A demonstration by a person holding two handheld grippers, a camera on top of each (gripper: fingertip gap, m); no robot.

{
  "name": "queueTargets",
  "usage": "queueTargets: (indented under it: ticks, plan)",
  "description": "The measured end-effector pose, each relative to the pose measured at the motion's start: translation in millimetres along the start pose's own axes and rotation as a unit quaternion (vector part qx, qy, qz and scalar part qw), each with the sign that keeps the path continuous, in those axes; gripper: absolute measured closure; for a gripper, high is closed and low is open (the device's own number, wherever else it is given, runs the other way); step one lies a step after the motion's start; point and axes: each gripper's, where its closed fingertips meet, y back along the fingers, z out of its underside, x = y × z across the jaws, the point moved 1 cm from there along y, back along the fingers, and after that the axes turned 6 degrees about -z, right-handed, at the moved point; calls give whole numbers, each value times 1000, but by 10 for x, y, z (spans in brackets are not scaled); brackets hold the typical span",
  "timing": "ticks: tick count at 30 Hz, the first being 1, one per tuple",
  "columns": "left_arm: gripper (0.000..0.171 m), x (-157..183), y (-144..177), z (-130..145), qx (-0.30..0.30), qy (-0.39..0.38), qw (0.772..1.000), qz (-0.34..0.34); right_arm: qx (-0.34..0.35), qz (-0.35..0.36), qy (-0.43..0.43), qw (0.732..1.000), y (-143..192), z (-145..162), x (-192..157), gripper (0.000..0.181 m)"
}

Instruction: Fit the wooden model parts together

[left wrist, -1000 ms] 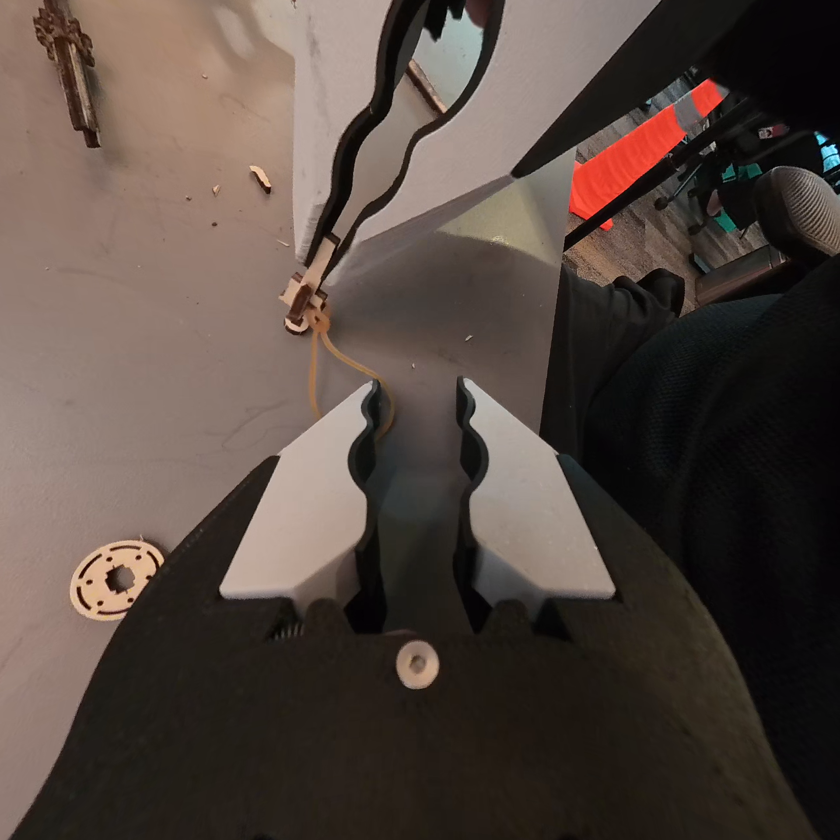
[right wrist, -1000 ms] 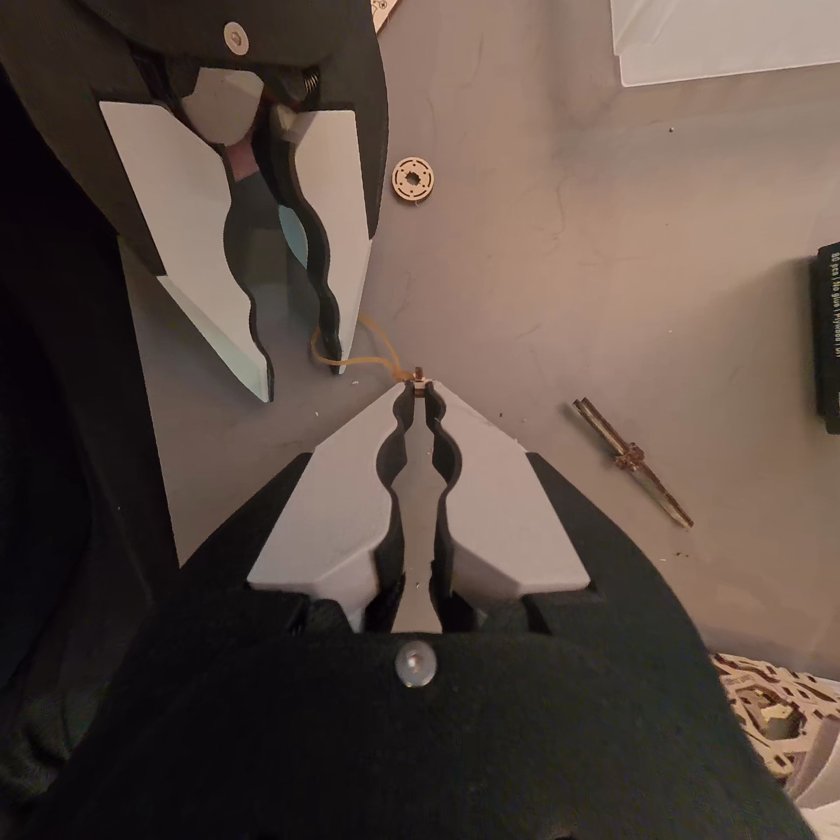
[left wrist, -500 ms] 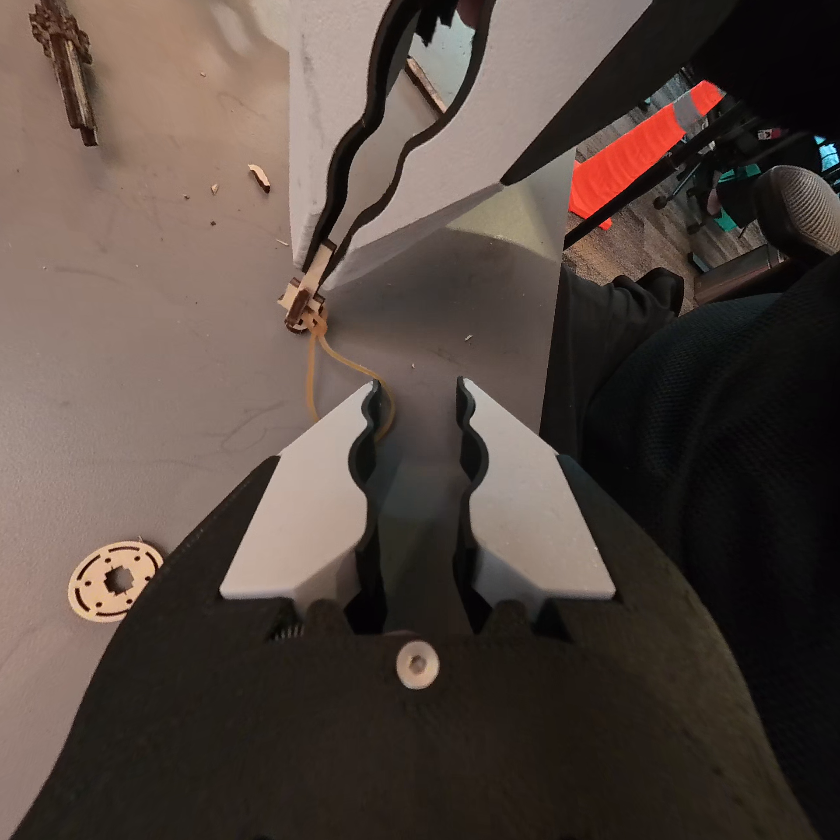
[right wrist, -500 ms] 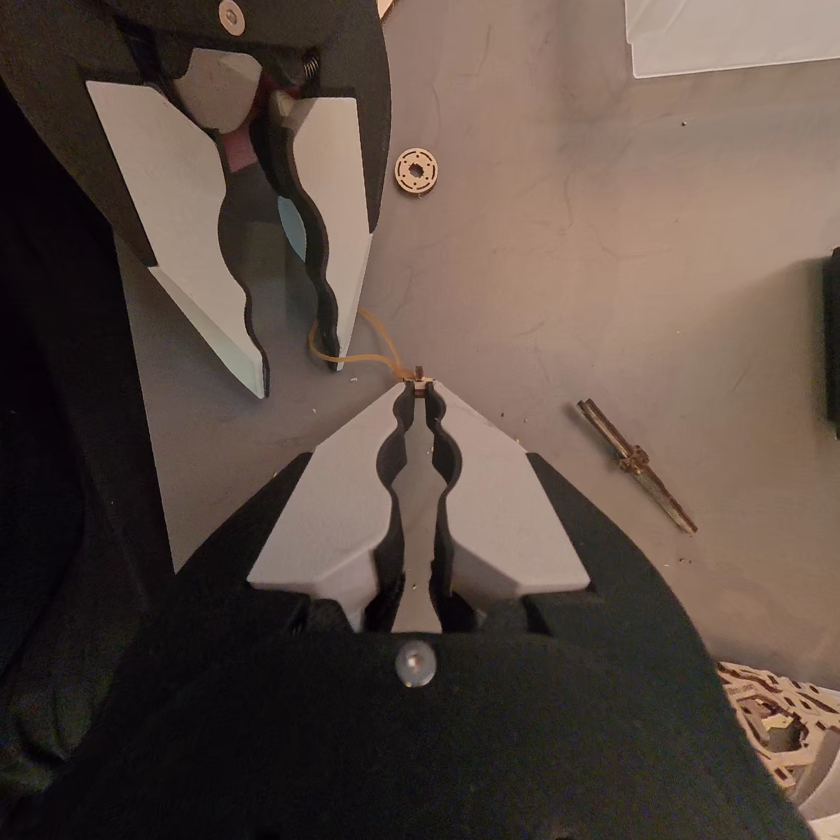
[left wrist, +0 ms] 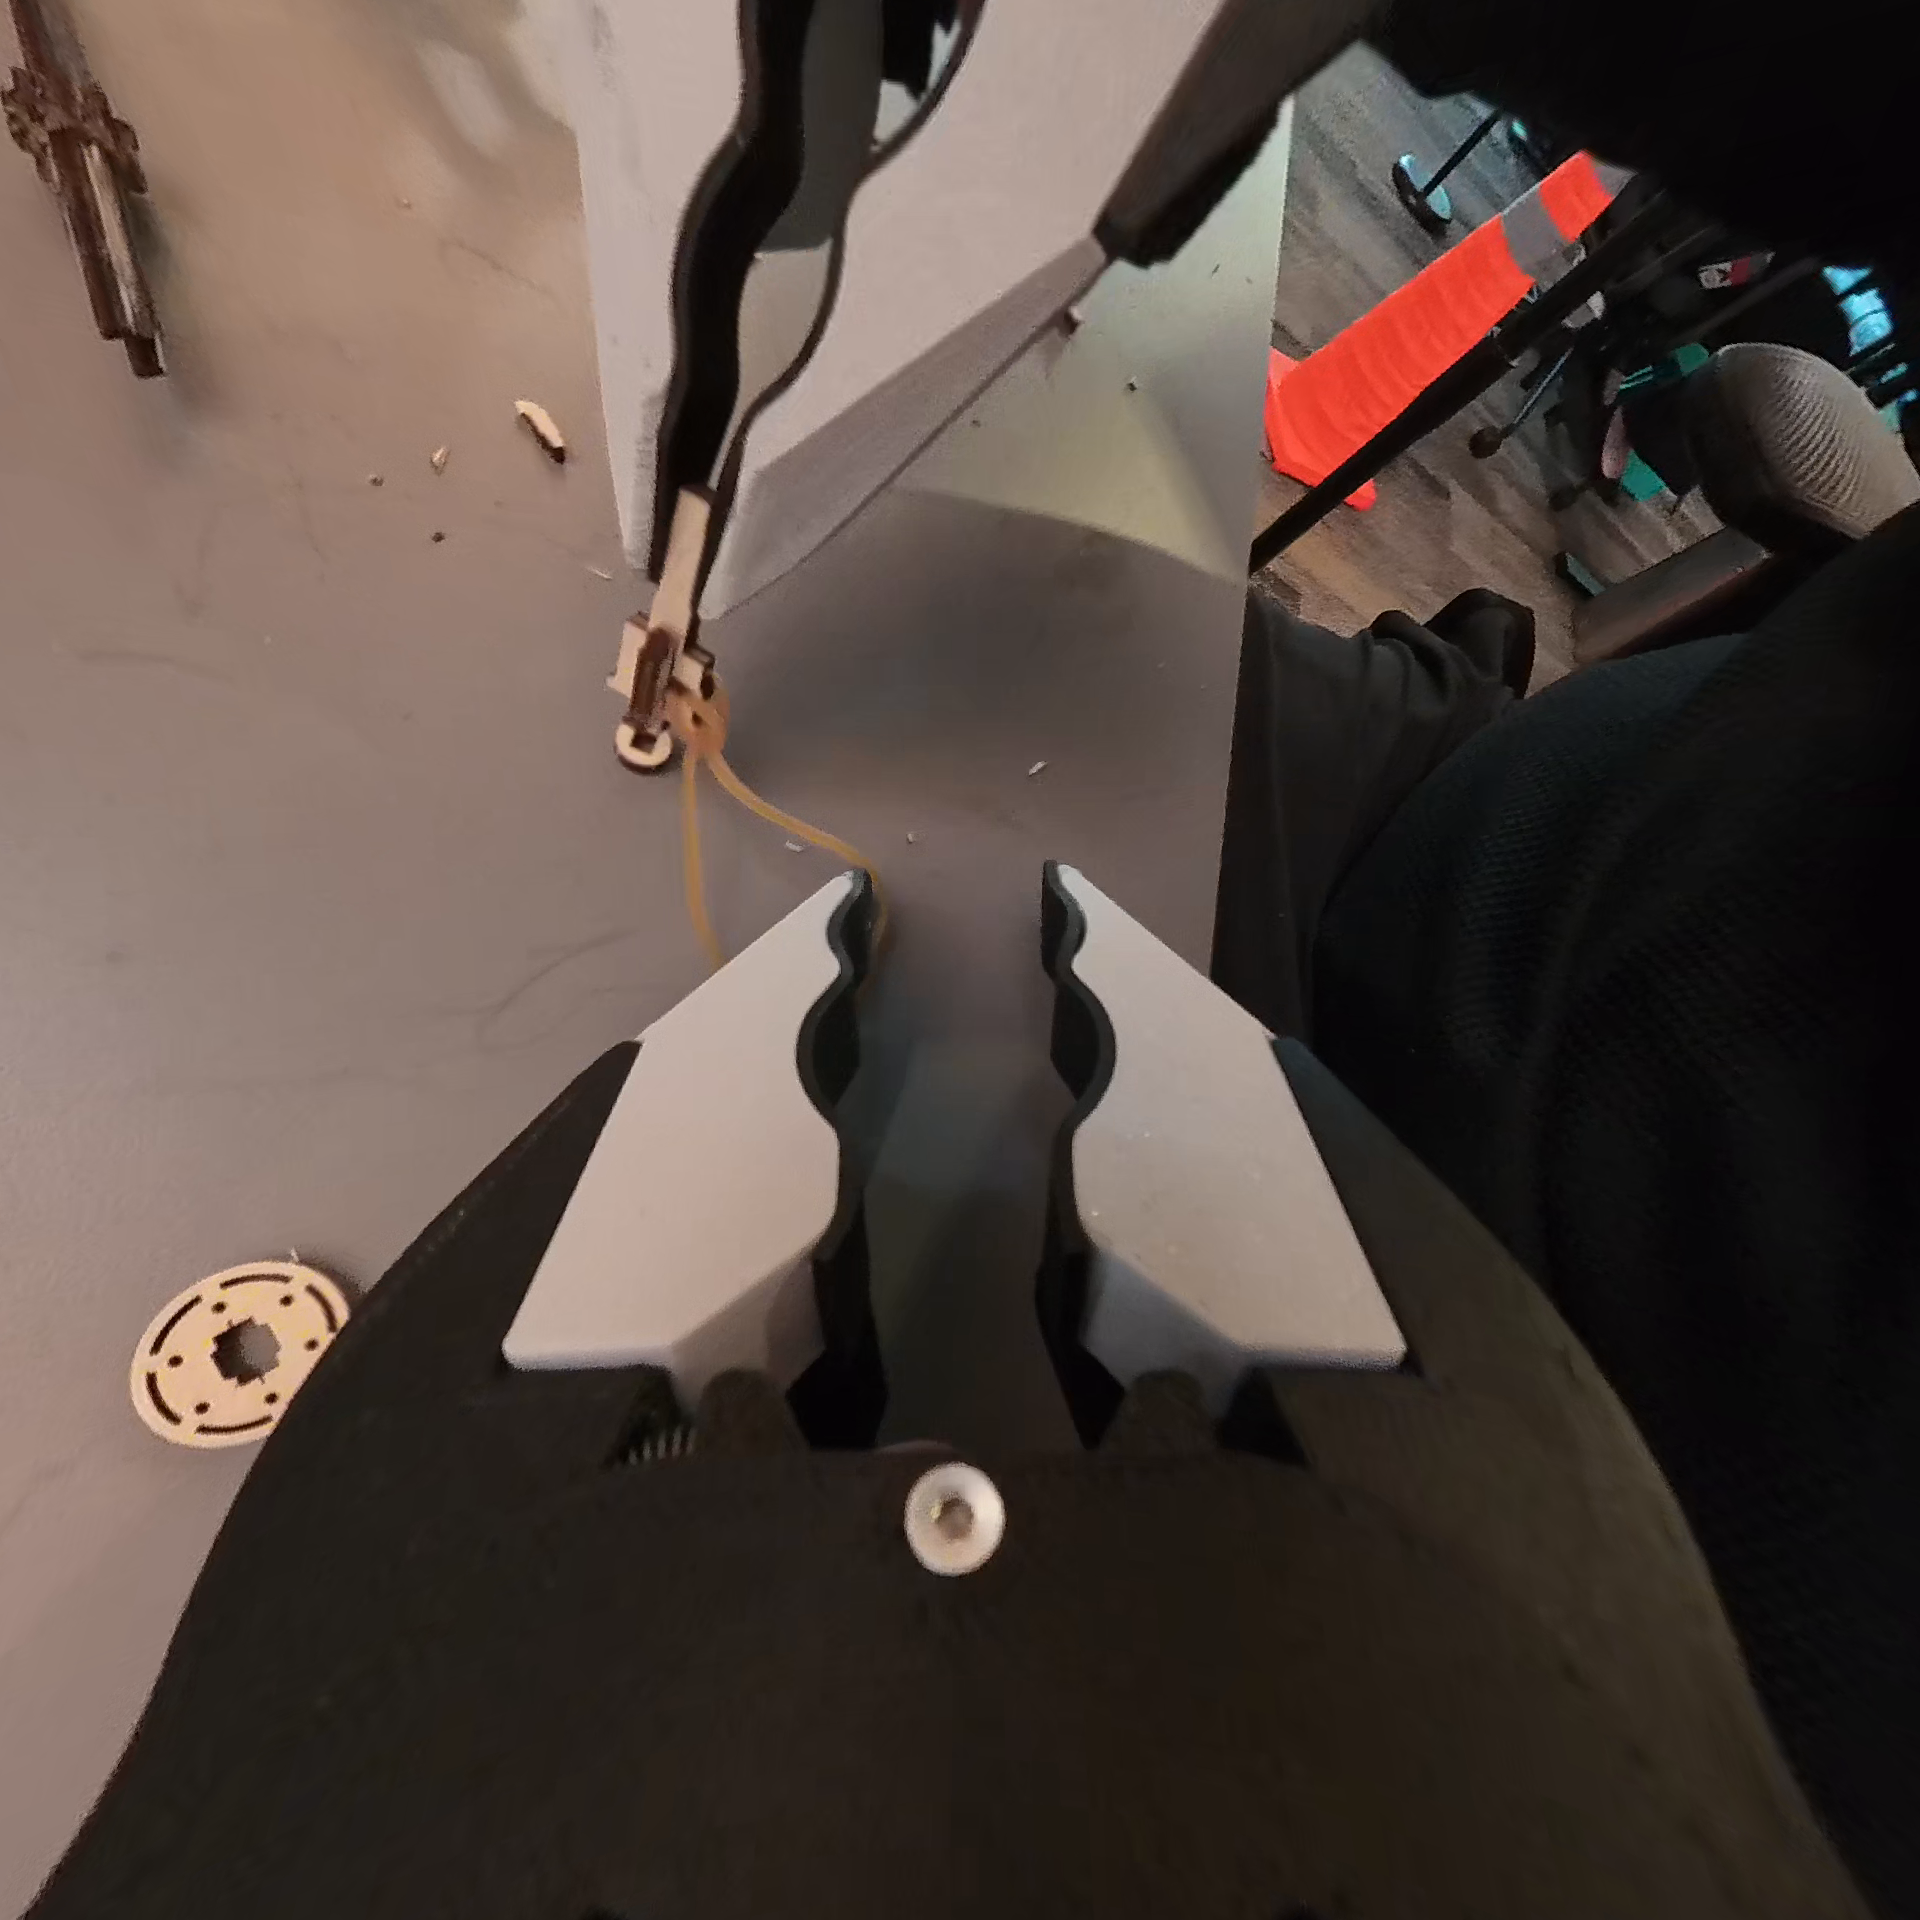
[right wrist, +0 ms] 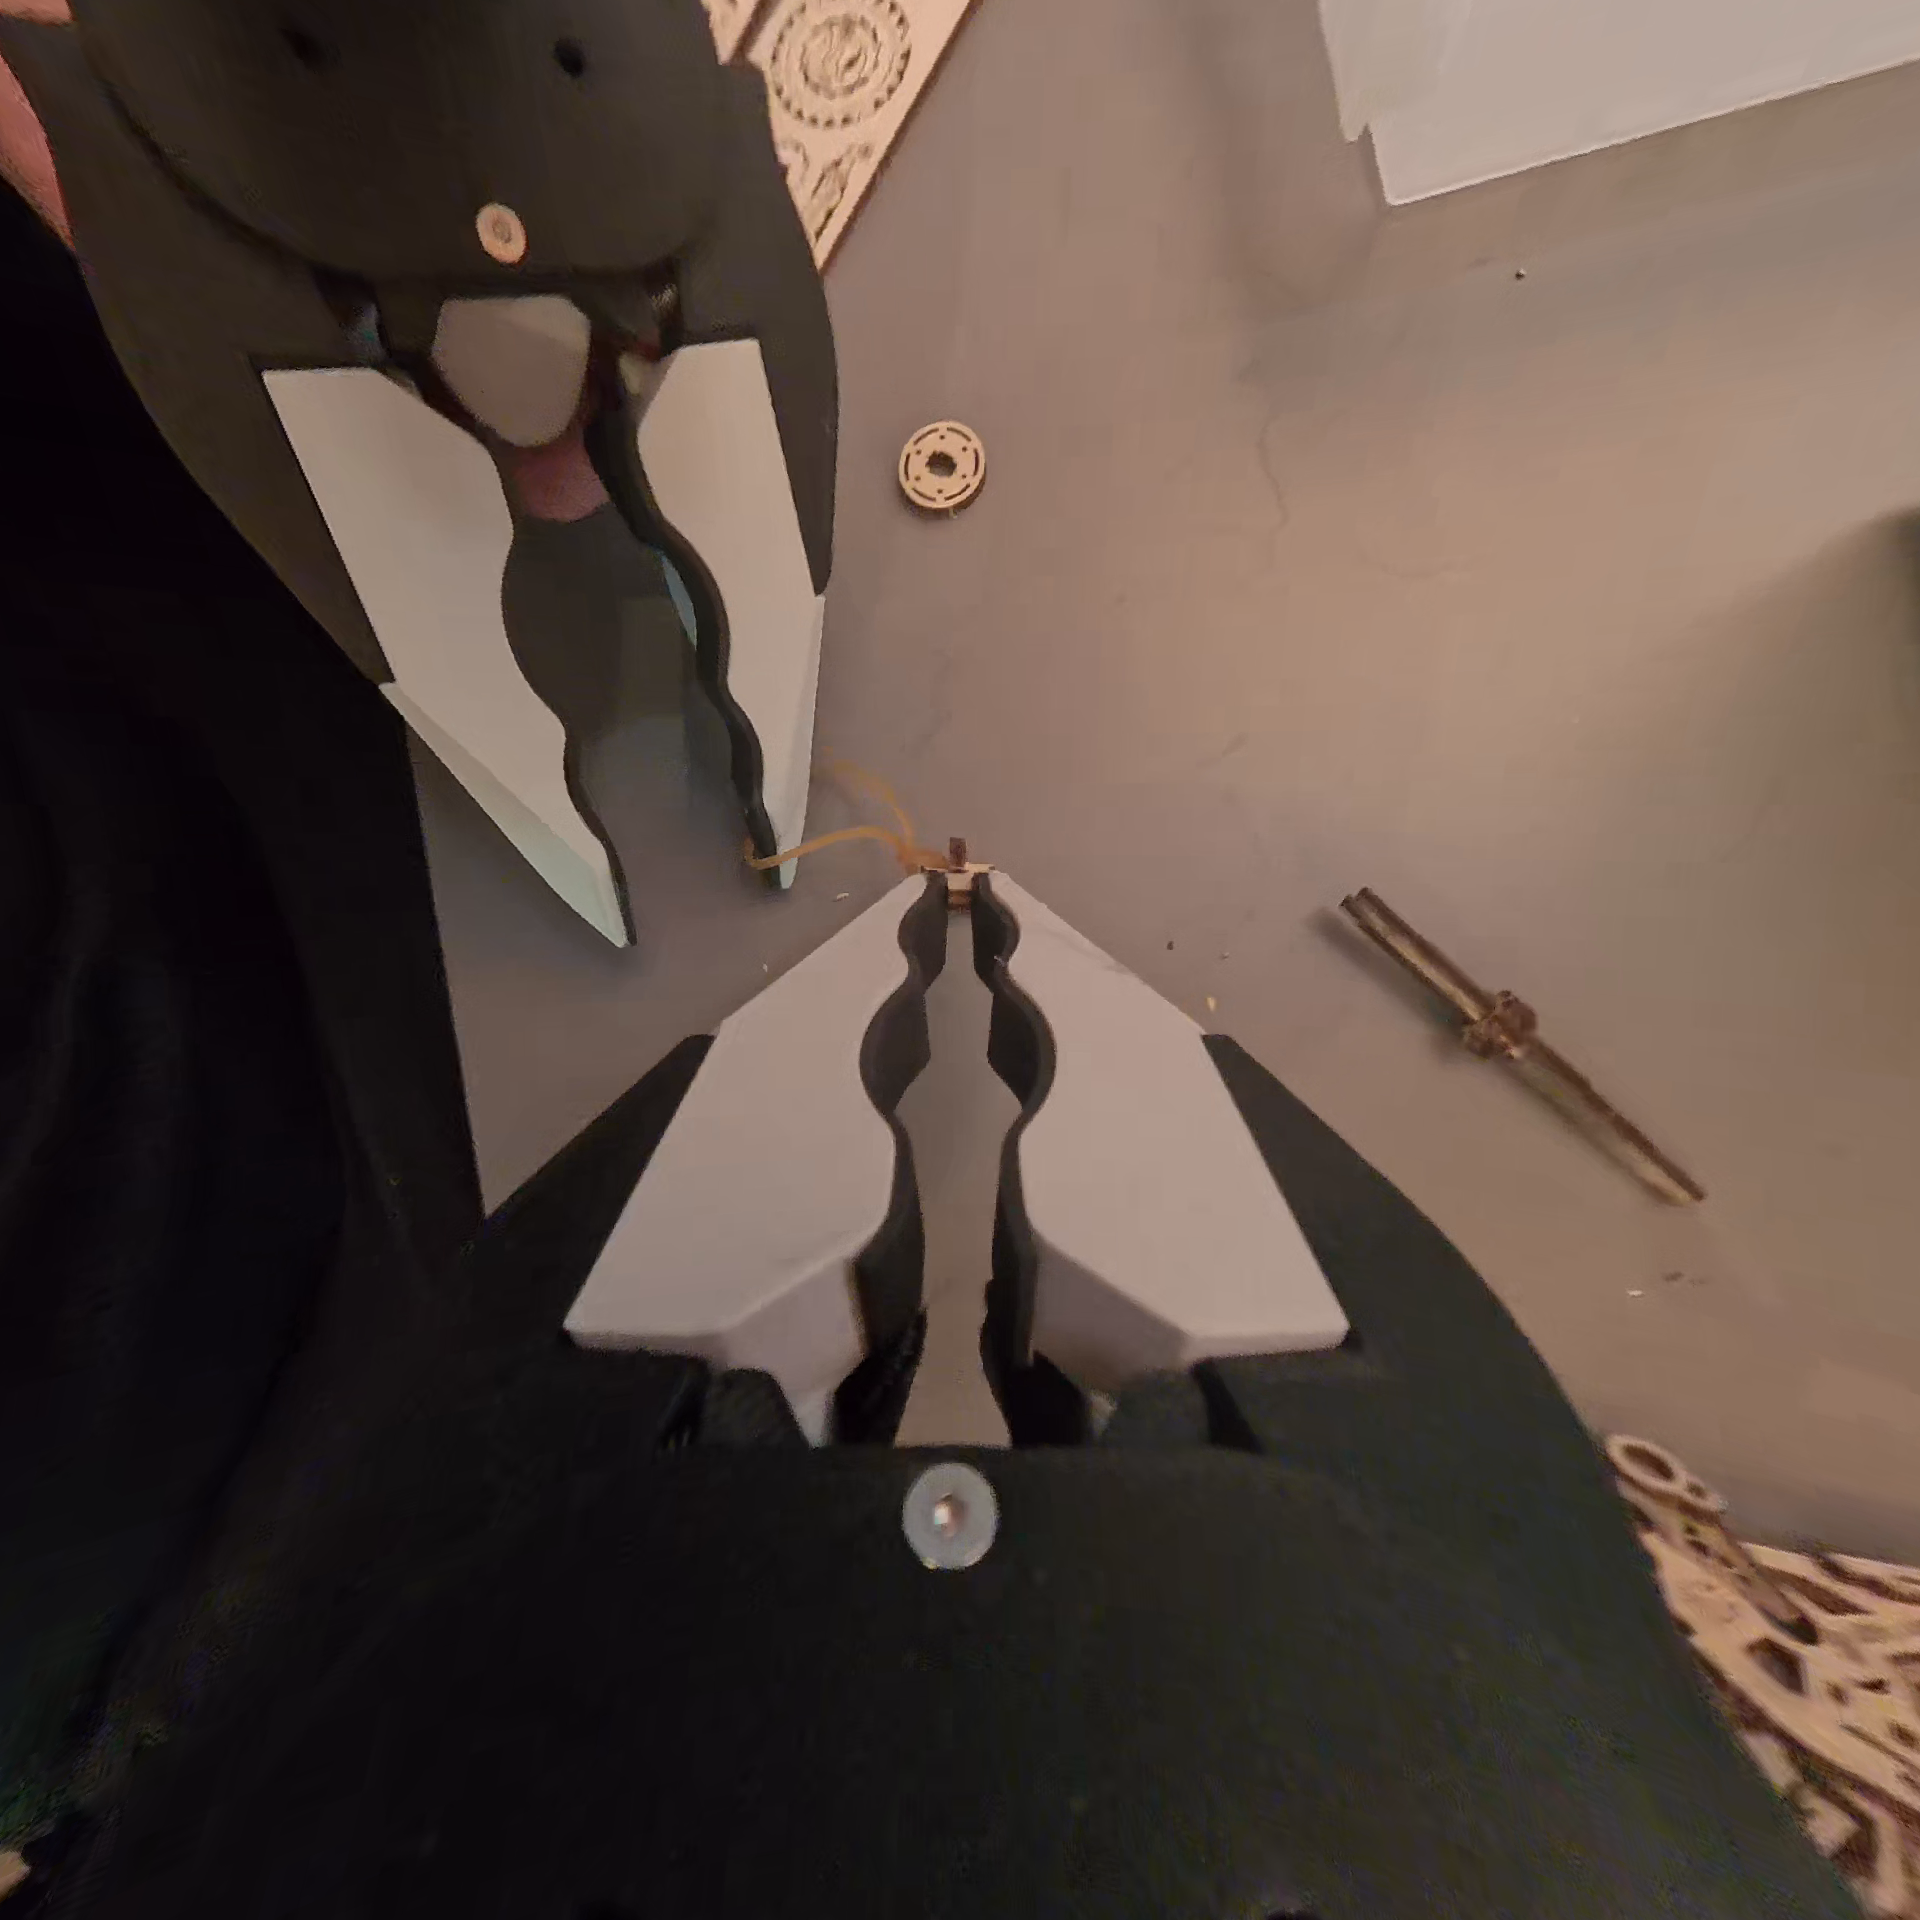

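— So, what are your tongs doing?

— My right gripper [right wrist: 958,883] is pinched tight on a small wooden part [left wrist: 665,675], held by its thin tab right at the tips. The block end of that part sticks out past the fingertips, just above the grey table [left wrist: 260,831].

— And the other one?

— My left gripper [left wrist: 951,883] stands with a wide gap between its fingers and nothing clamped between them. A yellowish rubber band [left wrist: 769,821] runs from the small wooden part over to the tip of one finger [left wrist: 727,1091]; it loops at that tip, but I cannot tell how firmly it is caught there.

— How close are the two?

— Near, tips almost facing, with the band spanning the short stretch between them.

— What else lies on the table?

— A round wooden disc [right wrist: 940,468] with a notched centre hole and curved slots lies flat, off beside my left gripper. A dark slender rod [right wrist: 1517,1039] with a small collar at its middle lies well apart on the other side. Wood crumbs [left wrist: 540,428] are scattered about. Pale laser-cut sheets [right wrist: 1787,1621] show at the table's edges, and a white sheet [right wrist: 1610,83] lies in the far corner.
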Motion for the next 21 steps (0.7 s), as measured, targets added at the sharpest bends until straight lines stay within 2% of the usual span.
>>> queueTargets:
  ticks: [5, 11, 16, 21]
  plan:
    - [139, 154, -11, 10, -5, -22, 999, 30, 77, -31, -97, 992, 82, 0, 7, 179]
    - [128, 364, -33, 51, -19, -75, 996, 53, 167, -63, -197, 964, 110, 23, 8, 179]
    - [124, 406, -80, 121, -45, -123, 991, 31, 210, -58, -247, 944, 91, 70, -13, 179]
    - [120, 403, -156, 197, -81, -179, 980, 0, 232, -20, -278, 932, 74, 118, 2, 179]
